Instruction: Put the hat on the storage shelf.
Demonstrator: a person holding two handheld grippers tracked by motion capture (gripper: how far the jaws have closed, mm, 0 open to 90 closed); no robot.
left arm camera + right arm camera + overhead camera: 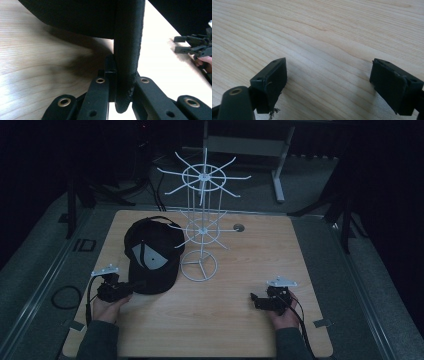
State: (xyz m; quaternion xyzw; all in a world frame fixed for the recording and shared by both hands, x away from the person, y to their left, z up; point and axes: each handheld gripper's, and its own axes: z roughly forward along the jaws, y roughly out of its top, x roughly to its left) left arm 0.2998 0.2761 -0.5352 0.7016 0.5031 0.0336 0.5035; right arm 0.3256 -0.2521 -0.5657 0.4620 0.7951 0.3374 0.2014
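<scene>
The table (240, 320) carries one black cap (150, 255) and one white wire display stand (201, 230), which has two tiers of spoke arms. Two hand-held tools work over it: one left tool (131, 286) and one right tool (254, 299). One table in all.

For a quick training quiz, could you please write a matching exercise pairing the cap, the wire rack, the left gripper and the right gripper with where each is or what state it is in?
Things:
1. black cap
2. white wire rack
3. left gripper
4. right gripper

Places or states:
A. jaws open over bare wood
B. lies on the table, its brim toward the person
C. stands upright beside the cap, hooks empty
D. jaws shut on the cap's brim

Pairs: 1-B, 2-C, 3-D, 4-A
</scene>
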